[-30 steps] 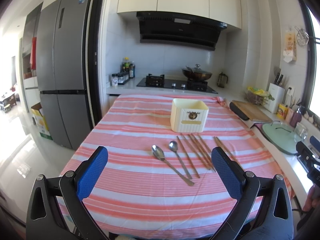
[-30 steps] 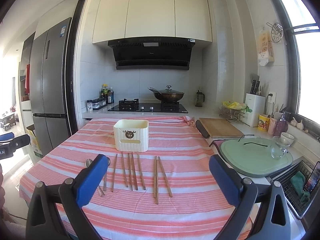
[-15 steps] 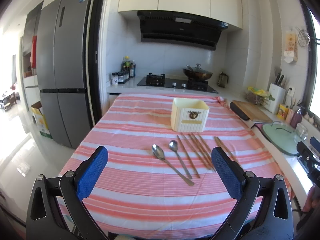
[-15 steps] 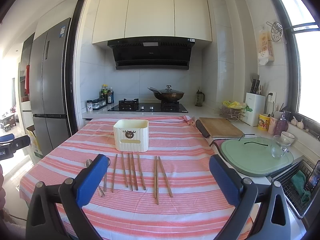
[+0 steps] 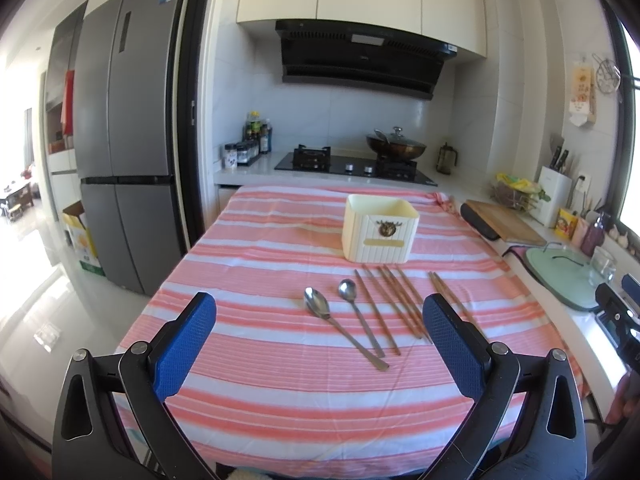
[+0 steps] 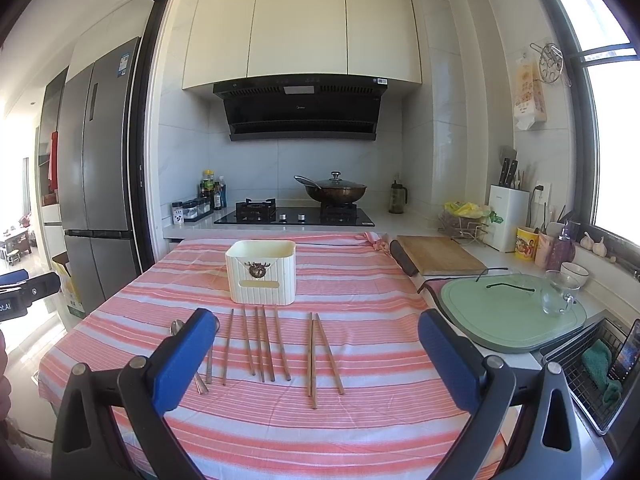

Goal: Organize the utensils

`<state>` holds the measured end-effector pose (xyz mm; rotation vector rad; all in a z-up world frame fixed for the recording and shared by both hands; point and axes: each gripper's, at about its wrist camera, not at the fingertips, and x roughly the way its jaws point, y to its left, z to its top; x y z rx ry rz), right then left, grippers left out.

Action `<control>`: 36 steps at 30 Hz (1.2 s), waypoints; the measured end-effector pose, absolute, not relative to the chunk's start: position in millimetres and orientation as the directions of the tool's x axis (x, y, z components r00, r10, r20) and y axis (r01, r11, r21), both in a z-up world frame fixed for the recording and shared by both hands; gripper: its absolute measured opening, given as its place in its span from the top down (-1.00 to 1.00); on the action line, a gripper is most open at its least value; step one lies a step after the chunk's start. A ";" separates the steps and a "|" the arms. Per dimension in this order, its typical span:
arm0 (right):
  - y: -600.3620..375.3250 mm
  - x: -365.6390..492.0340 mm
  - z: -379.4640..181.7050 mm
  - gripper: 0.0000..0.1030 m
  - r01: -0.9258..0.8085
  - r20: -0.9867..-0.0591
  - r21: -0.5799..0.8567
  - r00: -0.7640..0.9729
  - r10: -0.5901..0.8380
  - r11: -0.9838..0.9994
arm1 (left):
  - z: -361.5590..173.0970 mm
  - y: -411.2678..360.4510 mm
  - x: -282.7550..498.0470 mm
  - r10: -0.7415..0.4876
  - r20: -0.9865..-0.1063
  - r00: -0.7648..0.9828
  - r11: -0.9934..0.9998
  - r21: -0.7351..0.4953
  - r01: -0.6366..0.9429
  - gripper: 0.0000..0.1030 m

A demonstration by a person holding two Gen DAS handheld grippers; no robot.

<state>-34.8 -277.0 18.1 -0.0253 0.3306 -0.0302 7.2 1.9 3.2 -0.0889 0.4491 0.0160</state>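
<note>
A cream utensil box (image 5: 380,227) (image 6: 262,271) stands on the pink striped tablecloth (image 5: 248,272), its top open. In front of it lie two steel spoons (image 5: 344,326) side by side and several wooden chopsticks (image 5: 394,304) (image 6: 262,342). A separate pair of chopsticks (image 6: 322,354) lies to the right. My left gripper (image 5: 320,340) hovers open above the near table edge, with the spoons between its blue pads. My right gripper (image 6: 316,354) is open too, over the chopsticks, and its left pad (image 6: 186,356) hides most of the spoons. Neither gripper holds anything.
A grey fridge (image 5: 124,120) stands to the left of the table. Behind it are a stove with a wok (image 6: 332,192) and spice bottles. To the right lie a wooden board (image 6: 438,254), a green cutting board (image 6: 508,316) with a glass cup, and a dish rack (image 6: 592,368).
</note>
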 end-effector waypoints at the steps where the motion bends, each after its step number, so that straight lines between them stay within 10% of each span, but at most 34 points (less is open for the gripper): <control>1: -277.4 -35.0 17.5 -1.00 0.026 -0.325 -0.028 0.945 -0.034 0.999 | 2.5 2.0 7.0 -0.003 -0.435 0.901 0.996 -0.082 -0.036 -0.99; 36: -288.2 -21.7 0.9 -1.00 0.046 -0.363 -0.008 0.931 -0.046 0.999 | -15.9 -5.3 34.7 -0.001 -0.510 0.860 0.996 -0.080 -0.046 -0.99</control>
